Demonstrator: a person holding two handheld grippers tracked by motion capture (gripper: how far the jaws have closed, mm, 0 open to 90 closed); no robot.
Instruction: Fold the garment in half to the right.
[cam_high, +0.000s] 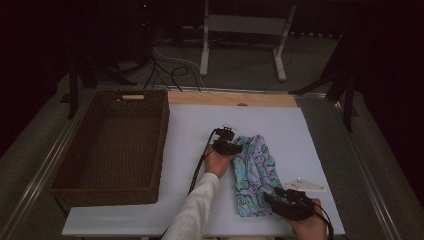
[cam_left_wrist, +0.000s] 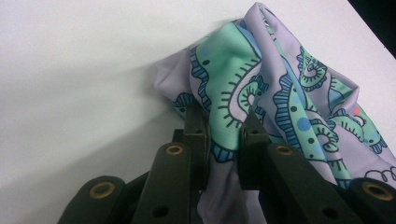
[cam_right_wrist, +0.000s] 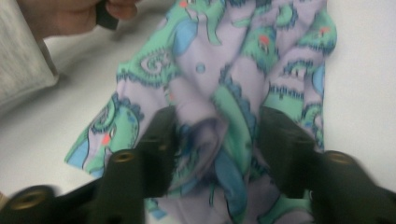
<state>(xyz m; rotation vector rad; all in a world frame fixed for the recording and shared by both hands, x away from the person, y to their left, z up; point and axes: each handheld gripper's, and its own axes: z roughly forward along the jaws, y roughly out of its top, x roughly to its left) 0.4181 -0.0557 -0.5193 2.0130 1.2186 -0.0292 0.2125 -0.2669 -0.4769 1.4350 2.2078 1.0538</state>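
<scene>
Patterned cloth (cam_high: 252, 172): lilac with green and blue swirls, lying lower centre of the high view on the white table (cam_high: 300, 130). Left gripper (cam_high: 231, 147): fingers clenched on the cloth's upper edge. Right gripper (cam_high: 272, 199): fingers released, straddling a fold at the cloth's lower end. Wicker basket (cam_high: 65, 165): left, well apart.

basket (cam_high: 112, 145) blocks left, tbl (cam_high: 190, 125) open btwn, cloth (cam_high: 252, 172) mid

No legible text, label, brand, number or sign from where I hold. The cloth (cam_left_wrist: 280, 93) between my jaws carries only a swirl-and-dot print, no lettering.
</scene>
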